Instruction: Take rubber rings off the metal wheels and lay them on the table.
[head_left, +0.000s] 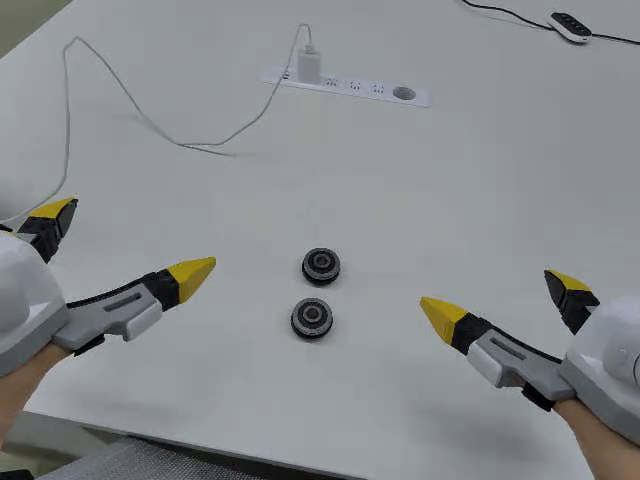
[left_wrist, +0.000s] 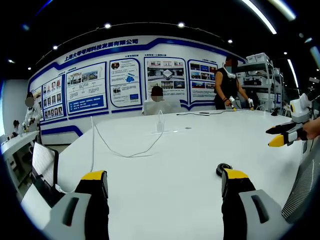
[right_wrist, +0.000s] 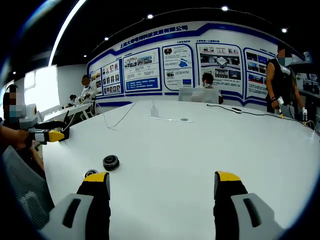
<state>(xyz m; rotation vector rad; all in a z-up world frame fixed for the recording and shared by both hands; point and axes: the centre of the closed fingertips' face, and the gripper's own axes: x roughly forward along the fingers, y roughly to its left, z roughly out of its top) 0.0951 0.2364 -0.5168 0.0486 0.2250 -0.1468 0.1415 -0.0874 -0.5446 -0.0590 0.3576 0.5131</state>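
Left gripper (head_left: 127, 240): lower left of the head view, above the white table (head_left: 450, 200). Its yellow-tipped jaws are spread wide with nothing between them. One tip points toward the wheels and stops well short of them.
White cable (head_left: 130, 100): upper left, running in loops across the table to the charger.
Far wheel (head_left: 321, 266): centre of the frame, lying flat on the table.
Near wheel (head_left: 312, 318): just below the far wheel, close to it but not touching, also lying flat.
Rubber rings (head_left: 304, 266): a black band is seated round the metal hub of each wheel, and none lies loose on the table.
Charger (head_left: 308, 67): top centre, plugged upright into the left end of the power strip.
Power strip (head_left: 345, 86): top centre, a long white bar lying at a slight angle.
Right gripper (head_left: 503, 297): lower right, jaws wide apart and holding nothing. The inner tip points at the wheels from well off.
White device (head_left: 570, 27): top right corner, an oblong with dark buttons and a black cable leading from it.
Left gripper view: one wheel sits just above the right jaw tip.
Right gripper view: both wheels lie lower left, one partly behind the left jaw tip.
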